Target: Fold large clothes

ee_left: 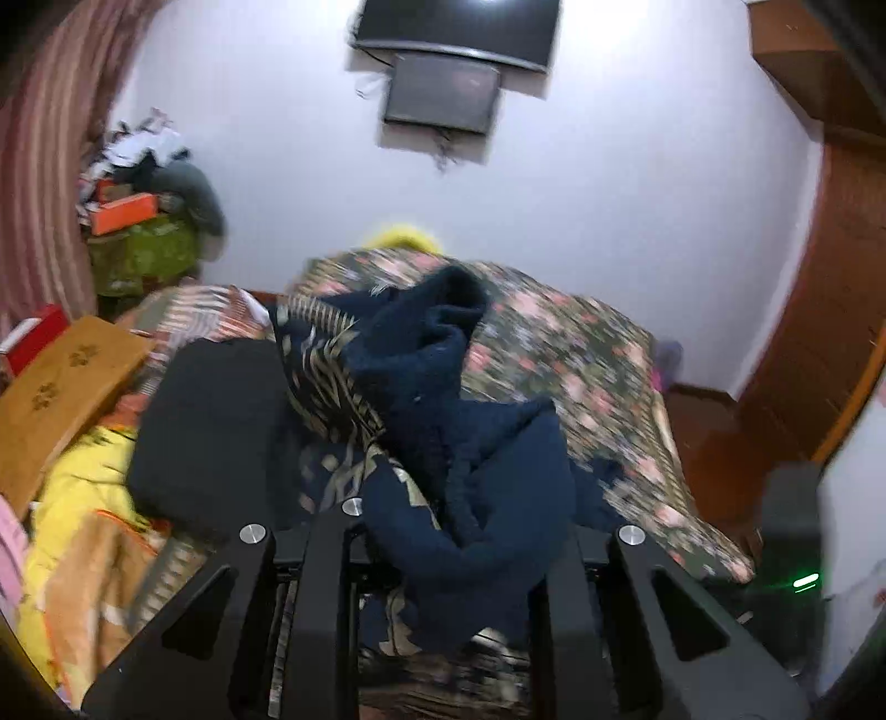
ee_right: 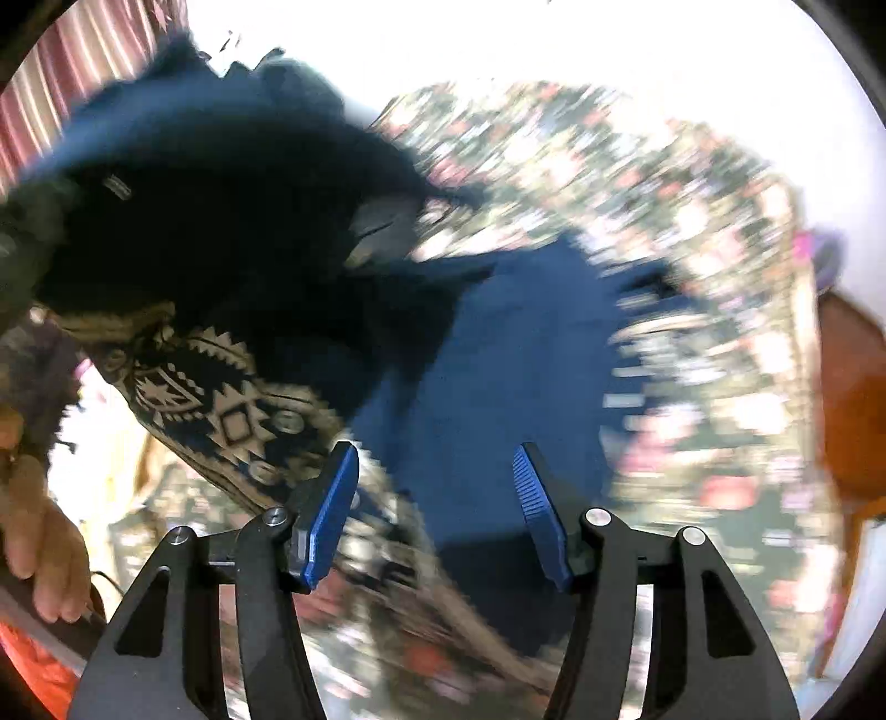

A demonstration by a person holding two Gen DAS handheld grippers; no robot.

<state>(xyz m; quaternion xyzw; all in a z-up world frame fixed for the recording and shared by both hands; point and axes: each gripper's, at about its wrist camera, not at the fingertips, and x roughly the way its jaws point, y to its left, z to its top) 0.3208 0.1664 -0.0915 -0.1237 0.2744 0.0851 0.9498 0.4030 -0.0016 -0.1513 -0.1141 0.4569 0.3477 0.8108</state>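
bed (ee_left: pixel 609 354), floral cover | our left gripper (ee_left: pixel 443 531) clamps navy garment (ee_left: pixel 476 487) | right gripper (ee_right: pixel 437 509) apart, garment just ahead-left

Left wrist view: looks forward and slightly upward from low over the bed, toward the white back wall (ee_left: pixel 609 221) and its two dark wall-mounted screens (ee_left: pixel 443 94).
Left wrist closeness: very near; the bunched navy fleece garment with beige patterned trim (ee_left: pixel 487 459) fills the lower centre, hiding the fingertips.
Right wrist view: tilted, angled down across the floral bedspread (ee_right: pixel 692 232), heavily blurred.
Right wrist closeness: near; blue ribbed finger pads (ee_right: pixel 332 515) frame the cloth.
Shared ground: garment, floral bedspread, striped pink curtain (ee_right: pixel 83 44) at upper left.
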